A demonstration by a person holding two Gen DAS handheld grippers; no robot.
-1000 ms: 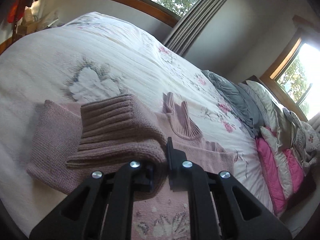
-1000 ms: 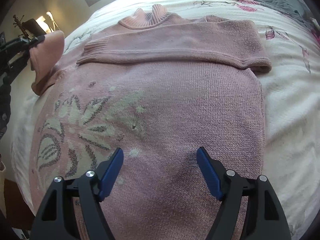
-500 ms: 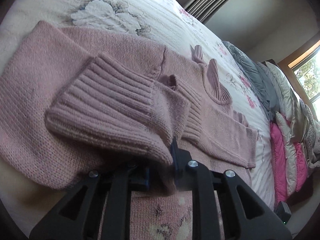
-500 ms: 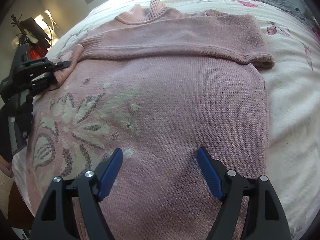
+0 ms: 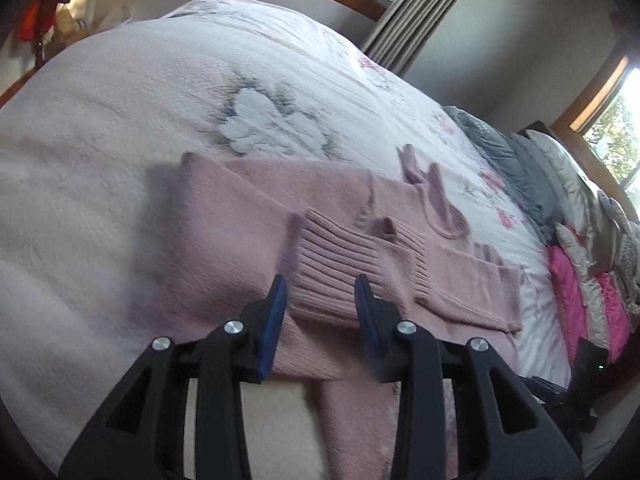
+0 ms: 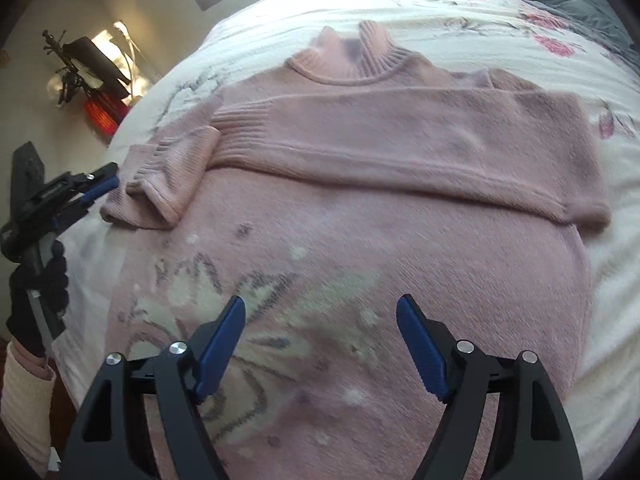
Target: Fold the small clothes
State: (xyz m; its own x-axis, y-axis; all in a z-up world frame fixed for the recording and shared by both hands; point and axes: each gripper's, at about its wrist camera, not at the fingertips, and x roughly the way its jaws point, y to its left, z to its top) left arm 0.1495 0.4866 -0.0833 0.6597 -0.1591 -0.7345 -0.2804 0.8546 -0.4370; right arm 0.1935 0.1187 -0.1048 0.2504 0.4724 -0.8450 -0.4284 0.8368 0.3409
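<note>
The pink sweater (image 6: 392, 216) lies flat on the bed (image 5: 120, 128), both sleeves folded across its chest. My left hand-held gripper (image 5: 320, 304) and right hand-held gripper (image 6: 320, 340) hover open, holding nothing. Next, probably, I grasp the near hem, out of view, and fold it towards the collar.

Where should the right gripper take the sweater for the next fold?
Probably the hem nearest the right gripper, coming from the bed's near edge. Both sleeves already lie folded across the sweater, so the flat lower body is what remains to fold up.
</note>
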